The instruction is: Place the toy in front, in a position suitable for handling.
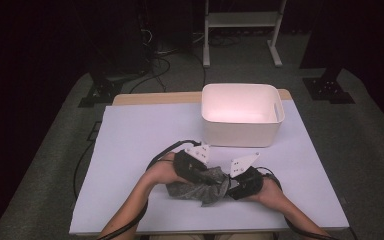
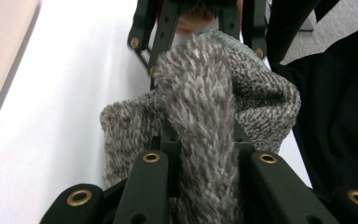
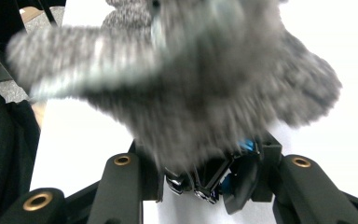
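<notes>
A grey, fuzzy knit cloth lies bunched on the white table sheet near the front edge, stretched between both grippers. My left gripper comes in from the left, and its jaws are shut on a thick fold of the cloth; the pinch shows close up in the left gripper view. My right gripper meets it from the right. In the right gripper view the blurred cloth drapes out of its jaws, which hold the other end. The right gripper also appears beyond the cloth in the left gripper view.
A white plastic bin stands at the back right of the table, empty inside. The white sheet covers the tabletop, with a wooden edge at the back. Cables trail from both grippers. Dark clothing of the person is close by.
</notes>
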